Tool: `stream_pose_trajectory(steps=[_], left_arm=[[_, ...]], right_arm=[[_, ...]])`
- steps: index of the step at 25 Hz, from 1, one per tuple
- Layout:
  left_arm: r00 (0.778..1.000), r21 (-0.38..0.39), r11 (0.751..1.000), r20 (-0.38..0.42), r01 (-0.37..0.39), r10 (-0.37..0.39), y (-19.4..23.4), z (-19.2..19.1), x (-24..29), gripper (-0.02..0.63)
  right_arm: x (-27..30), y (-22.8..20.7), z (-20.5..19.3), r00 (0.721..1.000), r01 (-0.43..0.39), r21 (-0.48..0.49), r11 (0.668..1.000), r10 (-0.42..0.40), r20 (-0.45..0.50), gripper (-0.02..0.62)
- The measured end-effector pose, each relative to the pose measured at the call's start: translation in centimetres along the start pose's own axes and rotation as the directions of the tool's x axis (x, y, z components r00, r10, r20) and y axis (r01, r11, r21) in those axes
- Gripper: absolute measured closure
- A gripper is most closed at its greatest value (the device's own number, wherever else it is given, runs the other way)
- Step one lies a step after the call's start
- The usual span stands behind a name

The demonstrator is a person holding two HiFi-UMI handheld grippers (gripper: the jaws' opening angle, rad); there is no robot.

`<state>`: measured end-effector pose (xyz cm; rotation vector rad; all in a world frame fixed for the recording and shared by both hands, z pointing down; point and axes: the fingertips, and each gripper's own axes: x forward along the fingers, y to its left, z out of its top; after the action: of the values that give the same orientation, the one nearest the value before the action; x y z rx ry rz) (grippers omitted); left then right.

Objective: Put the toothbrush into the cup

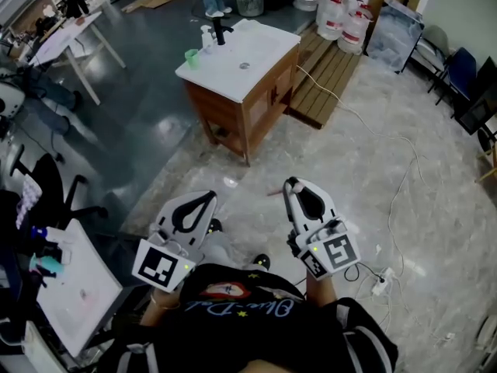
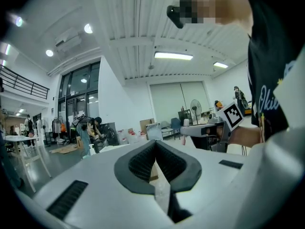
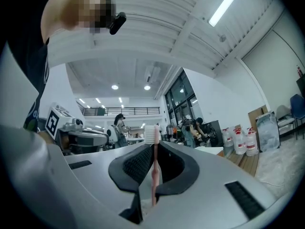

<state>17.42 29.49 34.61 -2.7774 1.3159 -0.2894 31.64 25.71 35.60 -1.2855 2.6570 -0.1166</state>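
Right gripper view shows the right gripper (image 3: 154, 149) pinching the toothbrush (image 3: 151, 134), bristles up along the jaws. The left gripper (image 2: 156, 144) is pressed together, holding nothing. The cup (image 1: 192, 56) stands far ahead, a bit left, on the worktop (image 1: 264, 45).

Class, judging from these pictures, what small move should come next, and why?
Probably step toward the washbasin cabinet, carrying the right gripper forward. It is shut on the pink toothbrush, while the green cup stands far ahead on that cabinet's top.
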Motion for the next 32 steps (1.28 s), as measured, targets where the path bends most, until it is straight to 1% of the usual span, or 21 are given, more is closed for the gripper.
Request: stream_pose_trajectory(steps=[5, 7, 12, 15, 19, 23, 32], left_arm=[[1.0, 0.075, 0.997, -0.003, 0.031, -0.031, -0.4, 0.3, 1.3, 0.611], [0.999, 0.088, 0.995, 0.002, 0.038, -0.038, 0.0, 0.4, 1.9, 0.611], [0.998, 0.079, 0.995, 0.012, 0.06, -0.061, 1.5, 0.1, 3.3, 0.611], [0.998, 0.052, 0.997, 0.028, 0.053, -0.055, 3.0, 0.0, 3.8, 0.611], [0.998, 0.042, 0.998, 0.034, 0.048, -0.05, 6.1, -0.8, 4.8, 0.611], [0.998, 0.01, 0.999, 0.061, 0.034, -0.035, 9.1, -1.2, 5.7, 0.611], [0.998, -0.033, 0.999, 0.06, 0.018, -0.016, 16.8, -3.3, 7.8, 0.611]], right_arm=[[-0.2, -1.0, 0.6, 1.0, 0.017, -0.024, 1.0, -0.017, 0.013, 0.578], [0.2, -1.4, 0.6, 1.0, 0.026, -0.026, 0.999, -0.026, 0.014, 0.578], [1.8, -2.5, 0.9, 0.999, 0.051, -0.034, 0.998, -0.05, 0.018, 0.578], [3.4, -2.8, 1.0, 0.998, 0.054, -0.052, 0.997, -0.053, 0.013, 0.578], [6.2, -3.2, 0.9, 0.999, 0.054, -0.059, 0.997, -0.054, 0.006, 0.578], [9.1, -3.5, 0.3, 0.999, 0.045, -0.073, 0.996, -0.046, -0.015, 0.578], [16.5, -4.0, -1.1, 0.998, 0.036, -0.089, 0.995, -0.04, -0.048, 0.578]])
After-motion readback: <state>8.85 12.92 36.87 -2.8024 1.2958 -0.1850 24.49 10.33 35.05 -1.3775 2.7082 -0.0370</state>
